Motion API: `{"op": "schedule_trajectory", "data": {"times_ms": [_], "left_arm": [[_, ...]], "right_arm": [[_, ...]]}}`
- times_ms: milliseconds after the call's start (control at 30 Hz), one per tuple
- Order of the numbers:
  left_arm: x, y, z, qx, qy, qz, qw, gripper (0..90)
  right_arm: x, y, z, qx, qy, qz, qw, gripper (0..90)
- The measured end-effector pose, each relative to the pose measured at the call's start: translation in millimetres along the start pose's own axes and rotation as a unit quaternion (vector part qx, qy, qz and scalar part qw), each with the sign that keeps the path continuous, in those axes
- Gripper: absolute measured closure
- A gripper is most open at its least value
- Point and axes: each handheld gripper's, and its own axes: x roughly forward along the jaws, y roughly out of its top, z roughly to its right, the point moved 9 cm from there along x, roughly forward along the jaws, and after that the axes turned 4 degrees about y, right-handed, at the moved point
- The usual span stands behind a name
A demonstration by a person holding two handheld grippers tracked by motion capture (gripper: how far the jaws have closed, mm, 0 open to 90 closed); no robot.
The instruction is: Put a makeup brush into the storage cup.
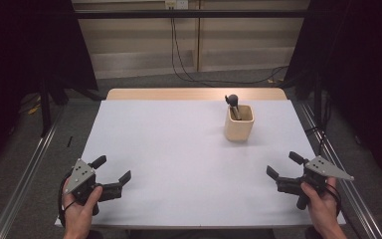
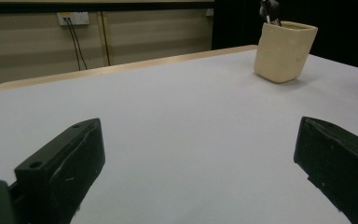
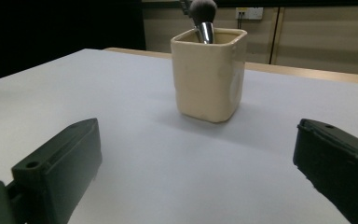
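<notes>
A cream square cup (image 1: 239,122) stands upright on the white table (image 1: 179,149), toward the back right. A dark-headed makeup brush (image 1: 233,101) sticks out of it, bristles up. The cup (image 2: 284,51) sits far off at the upper right of the left gripper view, and the cup (image 3: 208,74) with the brush (image 3: 202,14) stands close ahead in the right gripper view. My left gripper (image 1: 111,169) rests open near the front left corner. Near the front right edge my right gripper (image 1: 284,165) is open too. Both hold nothing.
A wooden strip (image 1: 194,93) borders the table's far edge. Metal rails (image 1: 25,174) run along both sides of the table. Cables (image 1: 179,55) hang from a wall socket (image 1: 176,4) behind. Dark curtains flank the area.
</notes>
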Motion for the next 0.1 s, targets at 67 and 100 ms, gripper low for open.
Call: {"op": "schedule_trajectory", "data": {"times_ms": [67,100], "left_arm": [[0.0,0.0,0.1,0.001,0.001,0.000,1.0000,2.0],[0.2,-0.5,0.2,0.001,0.000,-0.002,1.0000,2.0]], "right_arm": [[0.5,-0.2,-1.2,-0.005,0.003,-0.001,1.0000,0.1],[0.6,-0.6,-0.7,-0.007,0.000,-0.002,1.0000,0.2]]}}
